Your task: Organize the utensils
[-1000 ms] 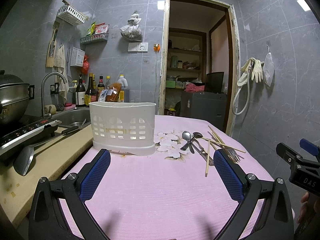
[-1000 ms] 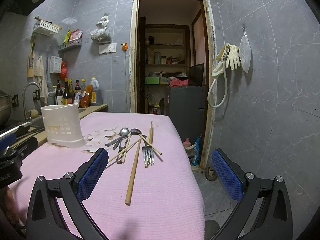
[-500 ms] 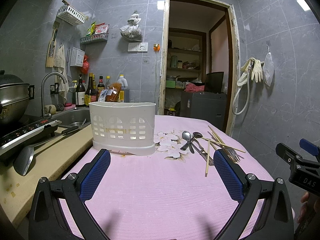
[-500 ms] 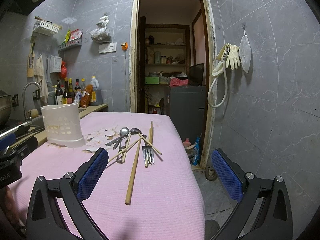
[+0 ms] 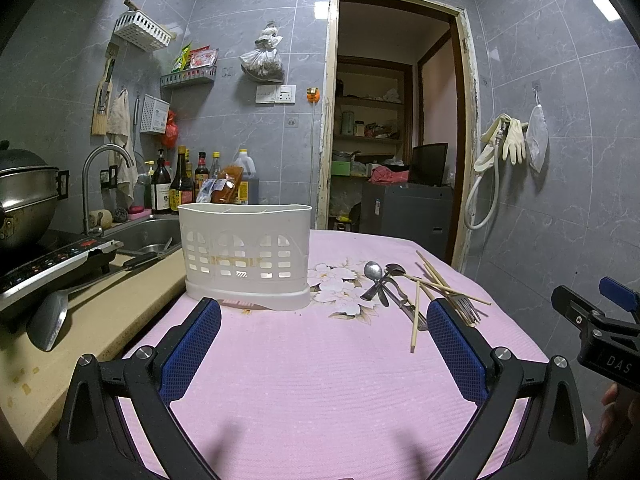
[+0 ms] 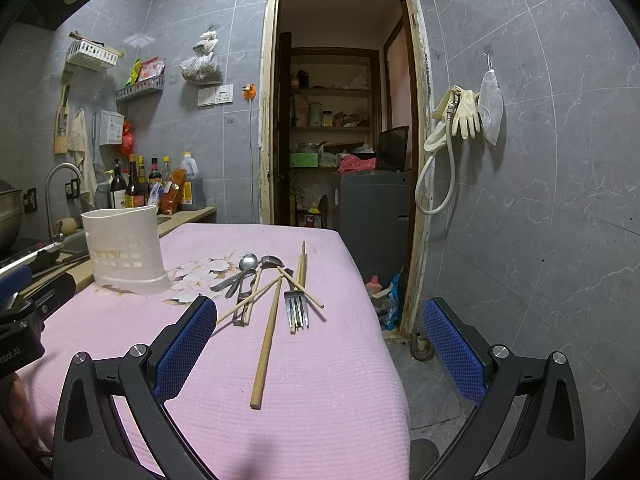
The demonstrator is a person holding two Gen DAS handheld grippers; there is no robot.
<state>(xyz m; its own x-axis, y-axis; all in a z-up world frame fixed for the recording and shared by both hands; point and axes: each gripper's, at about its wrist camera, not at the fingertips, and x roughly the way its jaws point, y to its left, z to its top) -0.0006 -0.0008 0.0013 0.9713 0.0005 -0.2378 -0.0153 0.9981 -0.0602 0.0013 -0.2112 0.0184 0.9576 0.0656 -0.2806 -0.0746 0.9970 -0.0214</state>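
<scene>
A white slotted utensil holder [image 5: 245,254] stands upright on the pink tablecloth [image 5: 320,380]; it also shows in the right wrist view [image 6: 125,250]. To its right lies a loose pile: spoons [image 5: 374,274] [image 6: 247,264], forks [image 6: 297,307] [image 5: 464,306] and wooden chopsticks [image 6: 267,344] [image 5: 416,316]. My left gripper [image 5: 324,344] is open and empty, low over the cloth in front of the holder. My right gripper [image 6: 320,344] is open and empty, just short of the pile; its body shows at the right edge of the left wrist view [image 5: 592,328].
A counter on the left carries an induction hob [image 5: 48,264], a pot [image 5: 24,196], a spatula [image 5: 52,316], a sink [image 5: 144,234] with a tap, and bottles [image 5: 180,184]. The table's right edge [image 6: 384,344] drops to the floor. An open doorway [image 6: 344,140] lies behind.
</scene>
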